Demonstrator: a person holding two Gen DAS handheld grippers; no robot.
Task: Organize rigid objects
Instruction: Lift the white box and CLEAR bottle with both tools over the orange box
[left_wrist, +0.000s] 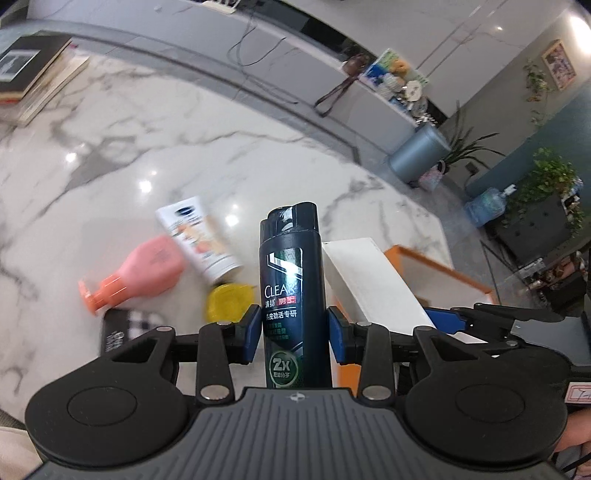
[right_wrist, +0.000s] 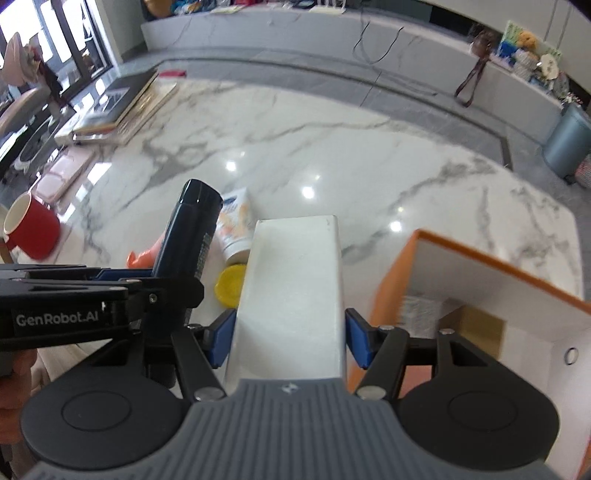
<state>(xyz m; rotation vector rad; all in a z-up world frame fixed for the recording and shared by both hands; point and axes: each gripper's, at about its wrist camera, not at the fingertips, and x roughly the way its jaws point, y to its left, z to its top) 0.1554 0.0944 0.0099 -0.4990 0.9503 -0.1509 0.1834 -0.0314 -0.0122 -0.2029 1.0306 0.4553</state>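
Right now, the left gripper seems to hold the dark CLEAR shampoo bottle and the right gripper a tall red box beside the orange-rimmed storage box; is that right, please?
Nearly: the box is white, not red. The right wrist view shows the right gripper shut on a tall white box beside the orange-rimmed storage box. The left gripper does hold the dark CLEAR shampoo bottle.

My right claw (right_wrist: 291, 332) grips a white box (right_wrist: 295, 280) between its blue pads. Just to its right sits an orange-rimmed bin (right_wrist: 480, 258). To its left, my left claw (right_wrist: 147, 284) holds a dark bottle (right_wrist: 188, 229). Beyond lie a yellow lid (right_wrist: 231, 286) and a white tube (right_wrist: 236, 229) on the counter (right_wrist: 332, 147); a red mug (right_wrist: 31, 229) stands far left.
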